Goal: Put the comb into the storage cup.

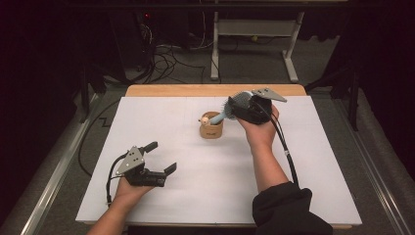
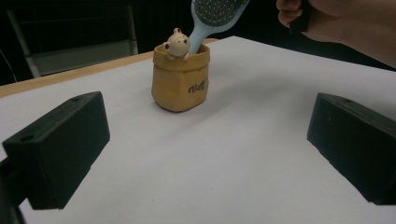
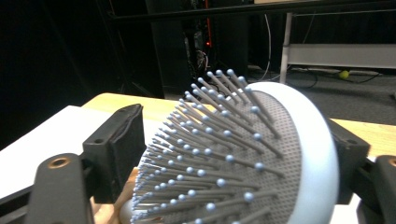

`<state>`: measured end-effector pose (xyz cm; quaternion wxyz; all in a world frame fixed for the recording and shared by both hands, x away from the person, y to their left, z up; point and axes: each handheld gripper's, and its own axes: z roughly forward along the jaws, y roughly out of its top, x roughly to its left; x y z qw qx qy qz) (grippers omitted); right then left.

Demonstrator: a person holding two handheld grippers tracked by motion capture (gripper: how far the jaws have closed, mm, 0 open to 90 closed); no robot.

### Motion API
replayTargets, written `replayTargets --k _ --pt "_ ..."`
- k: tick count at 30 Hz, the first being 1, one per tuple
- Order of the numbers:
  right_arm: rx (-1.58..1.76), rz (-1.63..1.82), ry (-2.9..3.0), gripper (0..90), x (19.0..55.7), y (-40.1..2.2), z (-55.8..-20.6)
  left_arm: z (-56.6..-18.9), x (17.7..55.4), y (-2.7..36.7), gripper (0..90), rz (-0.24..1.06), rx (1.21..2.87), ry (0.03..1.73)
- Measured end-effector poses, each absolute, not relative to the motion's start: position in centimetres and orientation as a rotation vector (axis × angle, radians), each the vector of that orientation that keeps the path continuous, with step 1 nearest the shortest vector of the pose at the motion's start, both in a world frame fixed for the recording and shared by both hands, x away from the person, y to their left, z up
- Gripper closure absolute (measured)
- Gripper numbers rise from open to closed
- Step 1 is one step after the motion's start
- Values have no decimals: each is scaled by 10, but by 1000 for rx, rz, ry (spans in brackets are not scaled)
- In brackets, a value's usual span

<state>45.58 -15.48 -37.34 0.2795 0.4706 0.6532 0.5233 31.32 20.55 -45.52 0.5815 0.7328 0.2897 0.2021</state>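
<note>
A tan pouch-shaped cup [image 1: 211, 129] with a small bear figure [image 2: 176, 43] on its rim stands near the middle of the white table top. A light-blue hairbrush [image 1: 221, 116] leans out of it, handle down in the cup [image 2: 180, 86]. Its bristled head [image 3: 261, 154] lies between the jaws of my right gripper [image 1: 239, 108]. The head's back rests against the right jaw, and the bristle tips stop just short of the left pad, unbent. My left gripper [image 1: 161, 156] rests low at the front left, jaws wide apart with nothing between them, pointing at the cup.
The white sheet [image 1: 313, 161] covers a wooden table whose bare edge [image 1: 166, 90] shows at the back. Beyond it are a dark floor with cables [image 1: 166, 58] and a desk frame [image 1: 254, 29]. A black cable [image 1: 286, 152] trails from the right gripper along the forearm.
</note>
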Motion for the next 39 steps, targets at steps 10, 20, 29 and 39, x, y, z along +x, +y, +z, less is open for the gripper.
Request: replayTargets --k 10,20,29,39 --pt "1251 1385 1767 173 455 -156 -372 -455 313 205 0 472 1712 678" --pt "1242 1356 1768 129 454 -158 -371 -455 314 206 0 477 1714 687" --pt "1228 1314 1796 4 454 -160 -371 -456 314 206 0 478 1718 687" --pt "1186 1296 1794 3 446 -163 -361 -456 316 207 0 485 1721 693"
